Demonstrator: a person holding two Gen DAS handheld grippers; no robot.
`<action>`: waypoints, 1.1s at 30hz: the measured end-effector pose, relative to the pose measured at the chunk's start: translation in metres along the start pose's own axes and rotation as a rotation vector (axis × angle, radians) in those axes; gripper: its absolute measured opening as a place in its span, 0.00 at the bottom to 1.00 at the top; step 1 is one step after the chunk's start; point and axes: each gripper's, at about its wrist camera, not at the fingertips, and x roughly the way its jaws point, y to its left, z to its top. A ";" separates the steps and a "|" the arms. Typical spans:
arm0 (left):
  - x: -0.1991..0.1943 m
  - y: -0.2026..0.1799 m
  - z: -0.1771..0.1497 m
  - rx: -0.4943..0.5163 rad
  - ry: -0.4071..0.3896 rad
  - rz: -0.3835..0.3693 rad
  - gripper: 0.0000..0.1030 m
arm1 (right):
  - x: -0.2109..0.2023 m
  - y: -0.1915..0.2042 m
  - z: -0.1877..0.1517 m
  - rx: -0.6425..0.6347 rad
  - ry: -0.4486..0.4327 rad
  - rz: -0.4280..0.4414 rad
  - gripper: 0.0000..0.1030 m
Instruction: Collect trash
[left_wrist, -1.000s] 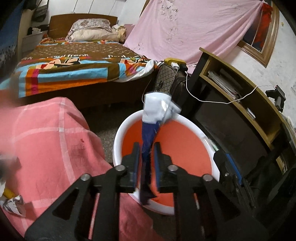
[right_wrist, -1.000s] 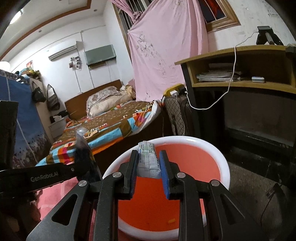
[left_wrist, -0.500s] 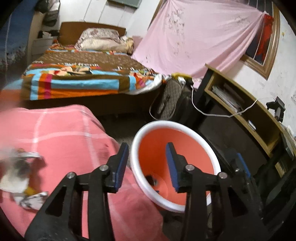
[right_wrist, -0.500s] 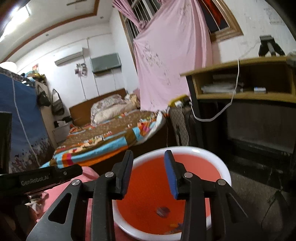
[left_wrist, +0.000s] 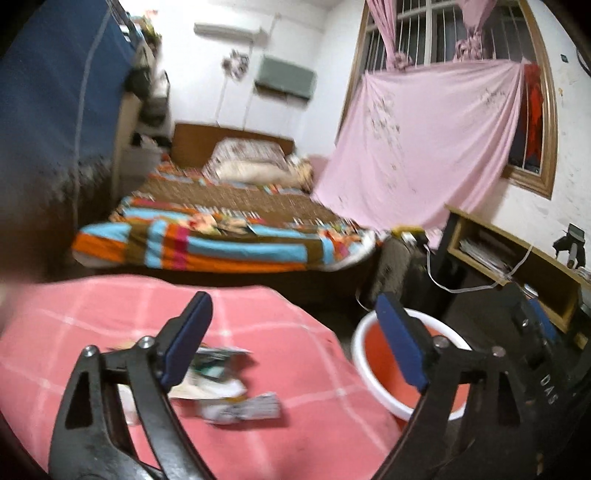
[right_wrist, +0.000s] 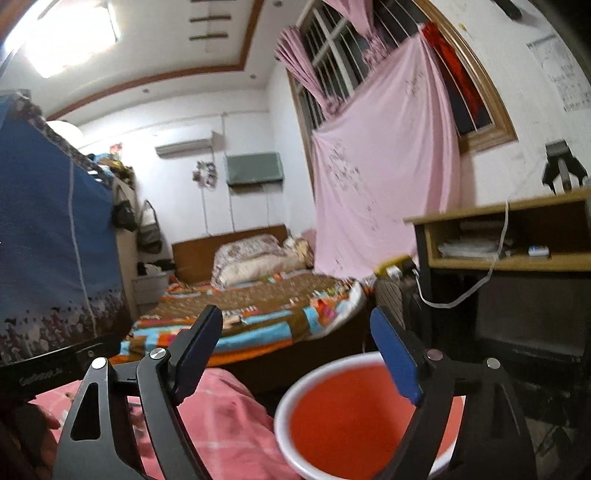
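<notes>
Left gripper (left_wrist: 291, 343) empty, jaws spread wide, hovering over the pink checked cloth (left_wrist: 110, 321) on the bench. Crumpled wrappers (left_wrist: 221, 391) just below and between the jaws, slightly toward the left one, touching each other in a loose heap; too blurred to count. Best handled by dropping straight down over the nearest scrap, bracketing it squarely, closing low enough to catch paper but not bunch the cloth. Thin, springy stuff, likely to slip, so pinch at the thickest fold. Farther right, past the right jaw and beyond the bench edge, the orange basin (left_wrist: 373, 354) with its white rim, ready to receive. Right gripper (right_wrist: 295, 347) likewise empty, jaws wide apart, the basin (right_wrist: 332, 417) low beneath its right jaw, cloth under its left. No trash visible in the basin from here. Worth keeping the right side clear of the left one's path to the basin.
</notes>
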 end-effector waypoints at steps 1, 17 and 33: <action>-0.007 0.006 0.001 0.004 -0.019 0.013 0.79 | -0.002 0.006 0.001 -0.009 -0.010 0.015 0.84; -0.081 0.081 -0.017 0.059 -0.196 0.232 0.84 | -0.027 0.072 -0.007 -0.082 -0.097 0.232 1.00; -0.089 0.121 -0.034 0.064 -0.152 0.250 0.83 | 0.013 0.111 -0.038 -0.209 0.178 0.349 1.00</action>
